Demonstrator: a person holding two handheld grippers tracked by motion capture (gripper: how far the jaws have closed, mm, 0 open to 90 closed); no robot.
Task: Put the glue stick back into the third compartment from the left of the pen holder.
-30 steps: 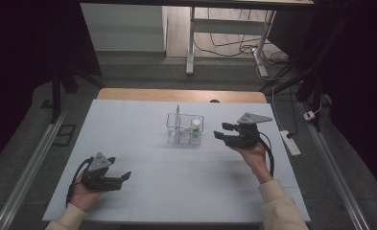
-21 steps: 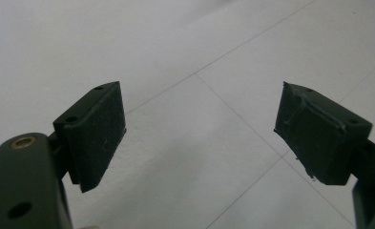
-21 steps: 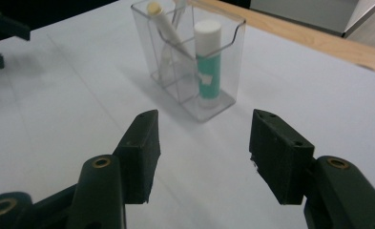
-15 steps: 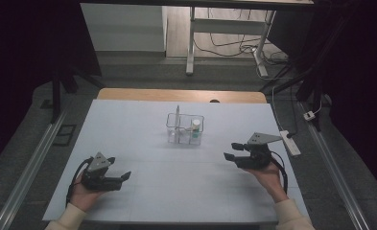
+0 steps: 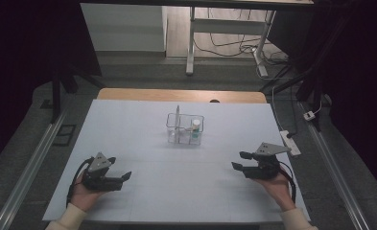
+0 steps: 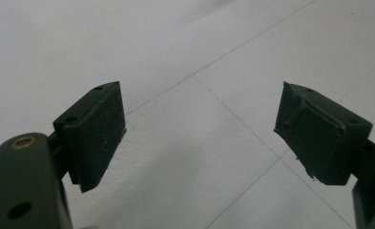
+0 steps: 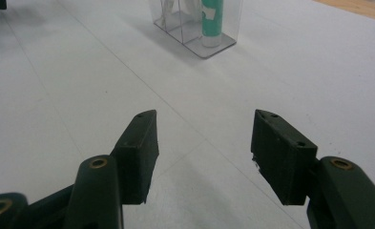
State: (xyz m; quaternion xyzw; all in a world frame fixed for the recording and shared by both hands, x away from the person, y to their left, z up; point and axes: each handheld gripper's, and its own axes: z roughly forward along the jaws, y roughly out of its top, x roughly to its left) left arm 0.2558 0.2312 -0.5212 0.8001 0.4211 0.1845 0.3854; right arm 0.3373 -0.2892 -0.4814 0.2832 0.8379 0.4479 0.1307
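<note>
2 claws gaping, gripping nothing: left claw (image 5: 123, 176) parked on worktop (image 5: 128, 124); right claw (image 5: 239, 160) now pulled back from clear organiser (image 5: 185, 128), probably done.

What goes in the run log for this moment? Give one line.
left gripper: open, empty, low over table | right gripper: open, empty, apart from holder | holder: upright, tube inside

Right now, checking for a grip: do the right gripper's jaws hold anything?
No, the right gripper has its jaws apart over bare white table.
</note>
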